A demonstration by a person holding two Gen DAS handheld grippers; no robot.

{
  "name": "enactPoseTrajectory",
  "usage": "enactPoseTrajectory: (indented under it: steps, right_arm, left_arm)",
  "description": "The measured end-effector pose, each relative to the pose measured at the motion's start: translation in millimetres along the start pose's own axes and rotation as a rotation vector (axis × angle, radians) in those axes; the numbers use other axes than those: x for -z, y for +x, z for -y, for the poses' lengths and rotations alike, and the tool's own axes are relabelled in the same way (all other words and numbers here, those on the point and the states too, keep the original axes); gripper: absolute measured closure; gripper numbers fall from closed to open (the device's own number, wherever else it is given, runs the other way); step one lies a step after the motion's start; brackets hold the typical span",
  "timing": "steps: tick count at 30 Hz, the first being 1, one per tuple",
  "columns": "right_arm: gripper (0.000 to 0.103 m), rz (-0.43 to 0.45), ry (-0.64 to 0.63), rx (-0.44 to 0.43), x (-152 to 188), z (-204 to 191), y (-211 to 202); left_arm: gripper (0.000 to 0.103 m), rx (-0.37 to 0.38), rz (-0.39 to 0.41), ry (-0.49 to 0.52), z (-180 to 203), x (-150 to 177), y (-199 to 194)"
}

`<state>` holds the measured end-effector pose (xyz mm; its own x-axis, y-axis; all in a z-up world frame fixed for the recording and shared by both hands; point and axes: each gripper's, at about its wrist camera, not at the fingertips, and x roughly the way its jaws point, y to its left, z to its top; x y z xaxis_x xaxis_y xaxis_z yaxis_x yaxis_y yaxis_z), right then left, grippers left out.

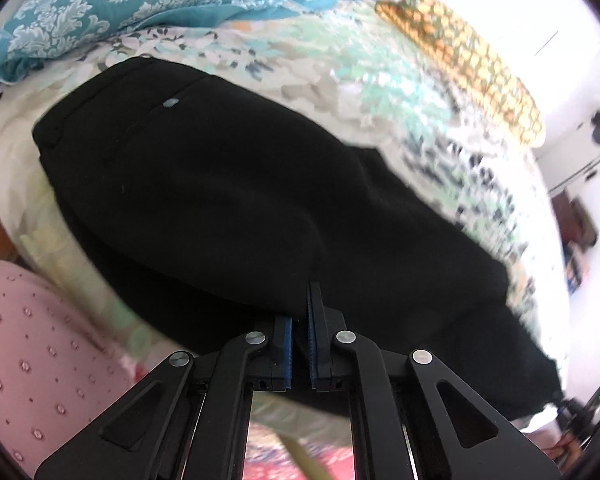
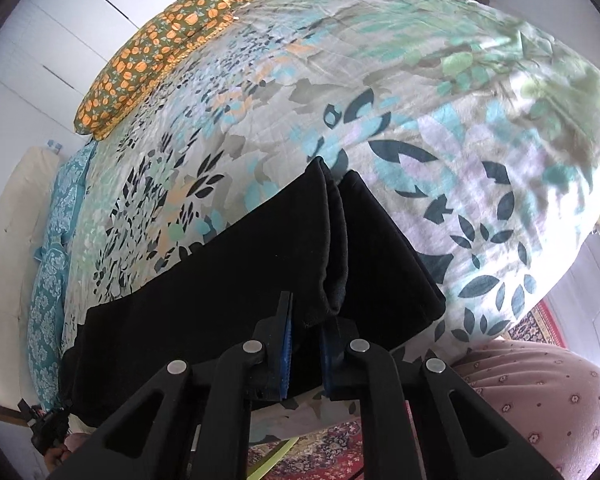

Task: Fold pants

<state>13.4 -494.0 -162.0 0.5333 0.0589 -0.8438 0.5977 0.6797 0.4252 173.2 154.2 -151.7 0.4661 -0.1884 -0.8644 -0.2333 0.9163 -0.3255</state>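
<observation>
One pair of black pants fills my left wrist view, spread across the bed's floral bedspread. The fabric is matte and so dark that few creases register; I can pick out the waistband at the end nearest the teal damask pillow, with a pale button sitting above a pocket seam. From there the cloth runs away from that pillow as one broad strip, and the second leg seems to lie under the first (a narrow offset edge shows on the side toward the orange-flowered pillow). My left gripper has its blue-padded fingers pressed nearly together on the near edge of the pants, so I read it as pinching the fabric. The far side of this view is blurred.

In the right wrist view I see the other end of the pants, the hems, lying on the bedspread well away from the orange-flowered pillow. Two leg ends sit side by side with a fold line between them, slightly bunched near the tool. The right gripper holds that bunched hem edge between its fingers, which stand a little apart with cloth filling the gap. The left gripper shows small at the waist end, its state unreadable from here.
</observation>
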Motion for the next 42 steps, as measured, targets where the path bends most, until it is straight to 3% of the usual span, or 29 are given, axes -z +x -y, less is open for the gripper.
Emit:
enactPoseTrajectory:
  steps: [2,10,16,27,31,34,42]
  right_arm:
    - [0.091,0.000,0.019,-0.004,-2,3,1]
    - [0.092,0.023,0.043,-0.001,-6,9,-8]
    - [0.092,-0.058,0.021,0.051,-6,10,7]
    - [0.092,-0.094,0.016,0.113,-4,10,18]
    - [0.091,-0.084,0.011,0.100,-2,10,15]
    - [0.092,-0.043,-0.036,0.136,0,3,5]
    - [0.092,-0.090,0.004,0.207,-2,16,15]
  left_arm:
    - [0.099,0.010,-0.029,-0.042,-4,3,5]
    - [0.099,0.048,-0.016,-0.116,-18,3,-14]
    - [0.099,-0.031,-0.070,-0.105,-27,7,-4]
    - [0.099,-0.104,-0.093,-0.044,-15,5,1]
    - [0.099,-0.104,-0.094,-0.046,-18,5,0]
    - [0.099,-0.091,-0.092,-0.046,-20,7,-4]
    - [0.098,-0.099,-0.135,-0.015,-11,9,9]
